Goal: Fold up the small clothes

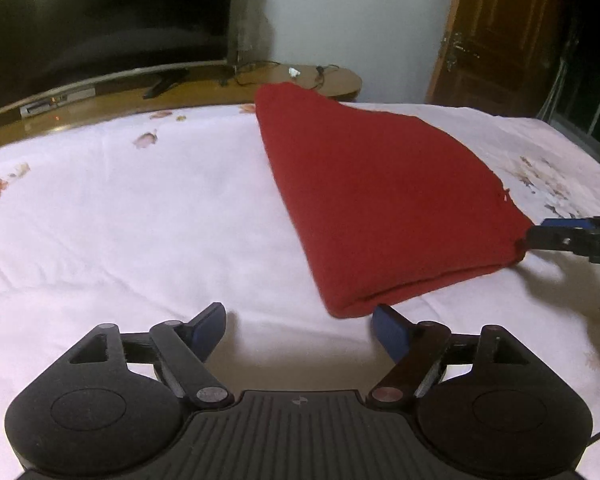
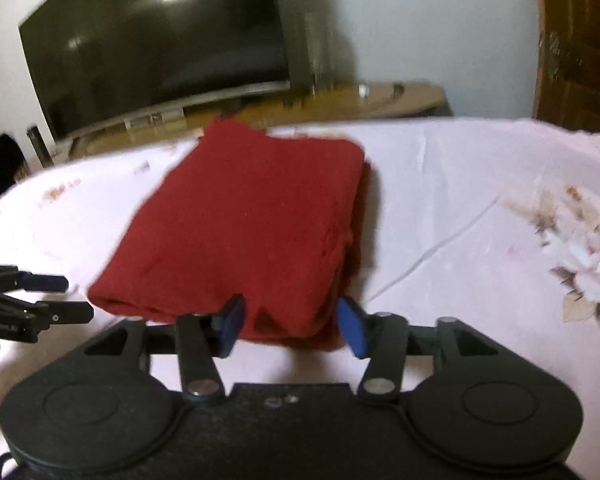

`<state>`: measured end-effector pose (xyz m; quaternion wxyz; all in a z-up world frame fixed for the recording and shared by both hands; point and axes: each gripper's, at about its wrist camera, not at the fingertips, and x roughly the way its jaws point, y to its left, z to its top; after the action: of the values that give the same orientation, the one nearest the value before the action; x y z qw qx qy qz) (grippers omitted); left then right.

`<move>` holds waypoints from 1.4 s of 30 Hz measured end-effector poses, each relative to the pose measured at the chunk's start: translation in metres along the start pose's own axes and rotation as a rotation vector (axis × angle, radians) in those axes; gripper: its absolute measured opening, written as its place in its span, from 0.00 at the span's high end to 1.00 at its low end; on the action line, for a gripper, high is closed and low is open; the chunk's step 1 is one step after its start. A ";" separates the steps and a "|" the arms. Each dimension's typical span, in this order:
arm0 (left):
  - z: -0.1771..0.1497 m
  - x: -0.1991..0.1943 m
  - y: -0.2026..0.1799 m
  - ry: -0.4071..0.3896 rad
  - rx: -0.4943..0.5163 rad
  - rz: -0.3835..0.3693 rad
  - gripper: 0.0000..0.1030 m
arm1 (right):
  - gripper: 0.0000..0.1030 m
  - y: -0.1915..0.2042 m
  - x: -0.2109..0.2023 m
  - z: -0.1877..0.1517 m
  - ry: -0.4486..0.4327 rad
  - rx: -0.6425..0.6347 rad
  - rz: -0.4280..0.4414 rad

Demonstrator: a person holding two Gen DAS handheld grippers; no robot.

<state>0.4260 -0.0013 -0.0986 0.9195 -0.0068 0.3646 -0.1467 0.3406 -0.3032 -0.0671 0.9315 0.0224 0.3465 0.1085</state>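
A folded dark red cloth (image 1: 380, 200) lies flat on the pale floral bedsheet (image 1: 140, 220). In the left wrist view my left gripper (image 1: 300, 320) is open over bare sheet, its right fingertip just short of the cloth's near folded corner. It also shows at the left edge of the right wrist view as the left gripper (image 2: 64, 296), apart from the cloth. My right gripper (image 2: 291, 316) stands open with the near edge of the red cloth (image 2: 252, 220) between its blue pads, which do not press on it. From the left wrist view the right gripper (image 1: 540, 233) sits at the cloth's right corner.
A dark television (image 2: 152, 40) stands on a wooden stand (image 1: 180, 92) beyond the bed's far edge. A wooden door (image 1: 508, 28) is at the far right. The sheet carries printed flowers (image 2: 580, 256) to the right of the cloth.
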 end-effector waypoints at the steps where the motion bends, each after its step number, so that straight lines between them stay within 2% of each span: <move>1: -0.001 -0.004 0.000 -0.010 -0.002 -0.003 0.22 | 0.47 -0.002 -0.003 -0.001 -0.002 0.009 0.001; 3: 0.003 -0.009 -0.001 -0.022 -0.004 -0.013 0.22 | 0.46 -0.011 -0.007 -0.004 0.012 0.065 0.031; 6: 0.005 -0.015 0.000 -0.032 0.005 -0.016 0.22 | 0.40 -0.024 -0.010 -0.008 0.010 0.152 0.055; 9: 0.009 -0.007 -0.006 -0.034 0.007 -0.016 0.20 | 0.39 -0.034 -0.013 -0.010 0.005 0.234 0.091; 11: 0.014 -0.003 -0.006 -0.038 0.007 -0.016 0.15 | 0.36 -0.039 -0.012 -0.008 0.005 0.274 0.113; 17: 0.027 0.015 -0.002 -0.025 -0.003 -0.030 0.12 | 0.33 -0.063 0.007 0.003 0.015 0.366 0.151; 23: 0.045 0.043 0.028 -0.008 -0.177 -0.166 0.12 | 0.33 -0.086 0.030 0.020 0.011 0.408 0.151; 27: 0.058 0.072 0.049 0.011 -0.279 -0.222 0.14 | 0.33 -0.085 0.041 0.036 0.023 0.381 0.190; 30: 0.063 0.094 0.062 0.030 -0.381 -0.312 0.15 | 0.32 -0.092 0.061 0.043 0.057 0.401 0.227; 32: 0.065 0.107 0.066 0.060 -0.404 -0.360 0.16 | 0.31 -0.099 0.069 0.042 0.073 0.436 0.232; 34: 0.067 0.119 0.065 0.091 -0.395 -0.373 0.19 | 0.28 -0.107 0.075 0.039 0.098 0.473 0.269; 36: 0.069 0.124 0.064 0.086 -0.377 -0.389 0.19 | 0.28 -0.112 0.081 0.036 0.122 0.484 0.295; 38: 0.071 0.131 0.067 0.083 -0.401 -0.417 0.19 | 0.24 -0.115 0.083 0.035 0.112 0.484 0.327; 42: 0.074 0.143 0.071 0.090 -0.441 -0.467 0.19 | 0.23 -0.119 0.091 0.041 0.125 0.487 0.378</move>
<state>0.5933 0.0202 -0.1477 0.8203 -0.2828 0.4167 -0.2712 0.4566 -0.3978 -0.1079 0.8390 0.3021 0.4085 0.1948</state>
